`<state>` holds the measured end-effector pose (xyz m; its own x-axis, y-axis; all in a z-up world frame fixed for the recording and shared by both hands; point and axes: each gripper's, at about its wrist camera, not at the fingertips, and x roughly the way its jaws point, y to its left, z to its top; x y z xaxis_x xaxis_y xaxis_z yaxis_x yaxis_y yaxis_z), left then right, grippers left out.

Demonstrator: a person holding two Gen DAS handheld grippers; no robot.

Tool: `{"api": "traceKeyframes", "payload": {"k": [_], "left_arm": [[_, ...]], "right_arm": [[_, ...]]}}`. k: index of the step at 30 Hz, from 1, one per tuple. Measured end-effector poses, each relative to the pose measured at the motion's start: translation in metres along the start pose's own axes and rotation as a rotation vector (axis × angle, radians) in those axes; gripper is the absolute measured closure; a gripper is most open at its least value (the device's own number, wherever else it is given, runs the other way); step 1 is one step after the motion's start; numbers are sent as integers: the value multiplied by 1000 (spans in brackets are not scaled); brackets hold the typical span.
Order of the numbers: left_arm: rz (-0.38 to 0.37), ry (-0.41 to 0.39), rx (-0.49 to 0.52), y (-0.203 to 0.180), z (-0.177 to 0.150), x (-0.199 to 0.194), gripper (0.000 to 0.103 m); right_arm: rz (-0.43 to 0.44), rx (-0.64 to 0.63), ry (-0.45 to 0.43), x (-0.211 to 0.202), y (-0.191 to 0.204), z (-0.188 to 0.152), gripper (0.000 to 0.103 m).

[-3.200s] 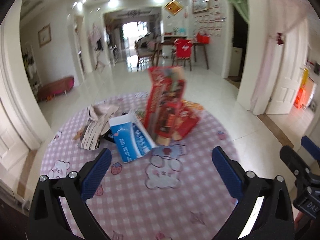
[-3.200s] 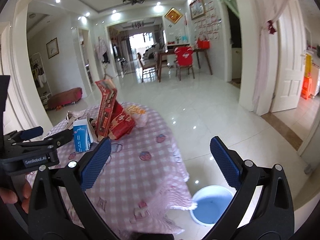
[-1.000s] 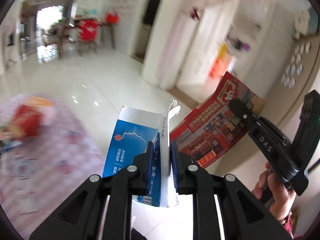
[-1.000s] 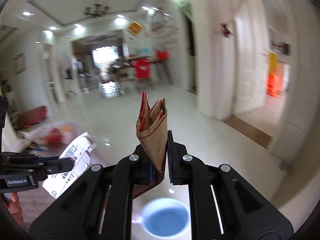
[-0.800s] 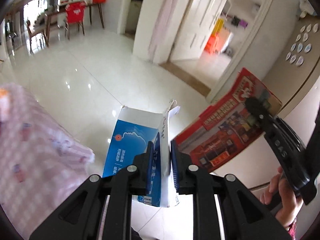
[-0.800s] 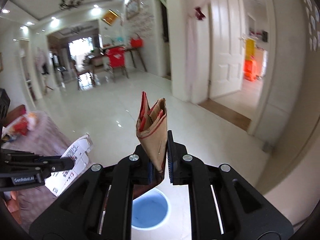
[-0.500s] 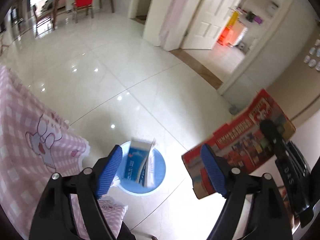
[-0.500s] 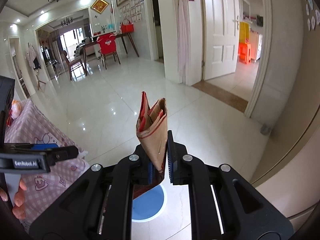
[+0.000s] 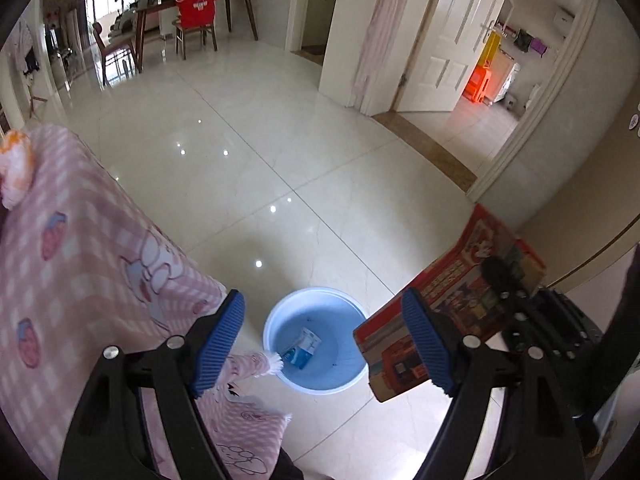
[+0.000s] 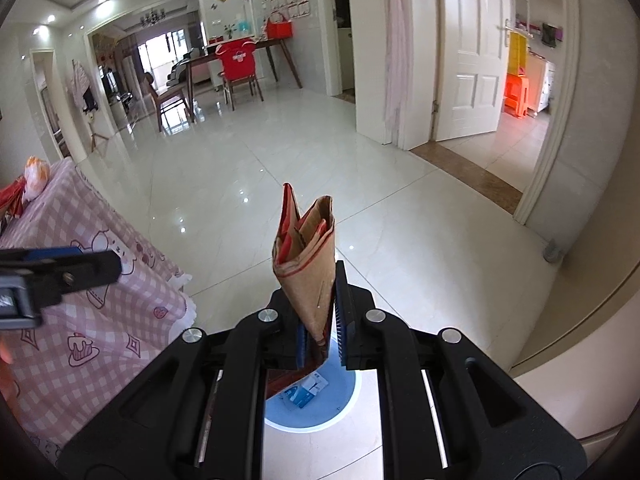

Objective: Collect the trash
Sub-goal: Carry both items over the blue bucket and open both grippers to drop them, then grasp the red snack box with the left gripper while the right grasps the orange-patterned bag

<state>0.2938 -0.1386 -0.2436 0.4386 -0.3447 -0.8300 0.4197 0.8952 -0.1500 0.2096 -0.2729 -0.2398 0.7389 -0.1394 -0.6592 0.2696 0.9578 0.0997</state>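
Observation:
A light blue bin (image 9: 320, 376) stands on the tiled floor beside the table. A blue and white carton (image 9: 303, 348) lies inside it, also seen in the right wrist view (image 10: 306, 391). My left gripper (image 9: 326, 340) is open and empty above the bin. My right gripper (image 10: 323, 336) is shut on a flattened red cardboard box (image 10: 308, 264), held over the bin (image 10: 344, 412). The red box (image 9: 444, 316) shows to the right of the bin in the left wrist view.
The table with a pink checked cloth (image 9: 80, 280) lies to the left, its hem hanging near the bin. A white and orange bag (image 10: 36, 178) lies on the table's far side. Glossy floor stretches ahead; a doorway (image 9: 476, 68) opens at right.
My left gripper has opened and let go of the blue carton, which has dropped into the bin. My right gripper still holds the red box and has moved over the bin.

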Motion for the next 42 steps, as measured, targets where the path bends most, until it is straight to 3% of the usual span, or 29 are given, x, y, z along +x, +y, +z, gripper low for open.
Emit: {"api": "traceKeyframes", "payload": {"k": [4, 7, 9, 10, 15, 25, 34, 38, 42], "left_arm": [[14, -30, -8, 6, 1, -13, 23], [20, -53, -17, 13, 2, -24, 23], [22, -65, -22, 19, 2, -30, 23], [21, -67, -27, 20, 3, -31, 23], [16, -87, -35, 23, 7, -41, 23], [43, -175, -76, 54, 2, -95, 22], [230, -271, -110, 135, -11, -154, 21], [393, -257, -26, 170, -6, -156, 21], [437, -212, 87, 188, 2, -143, 21]], "right_arm": [[2, -21, 3, 10, 17, -1, 90], [10, -32, -2, 18, 25, 1, 83], [32, -27, 4, 26, 30, 1, 58], [24, -28, 15, 32, 32, 1, 37], [69, -6, 37, 30, 38, 2, 37], [187, -48, -65, -38, 76, 24, 37], [341, -162, -106, -71, 158, 44, 37], [396, -194, -101, -68, 193, 52, 37], [429, -205, -76, -55, 218, 60, 37]]}}
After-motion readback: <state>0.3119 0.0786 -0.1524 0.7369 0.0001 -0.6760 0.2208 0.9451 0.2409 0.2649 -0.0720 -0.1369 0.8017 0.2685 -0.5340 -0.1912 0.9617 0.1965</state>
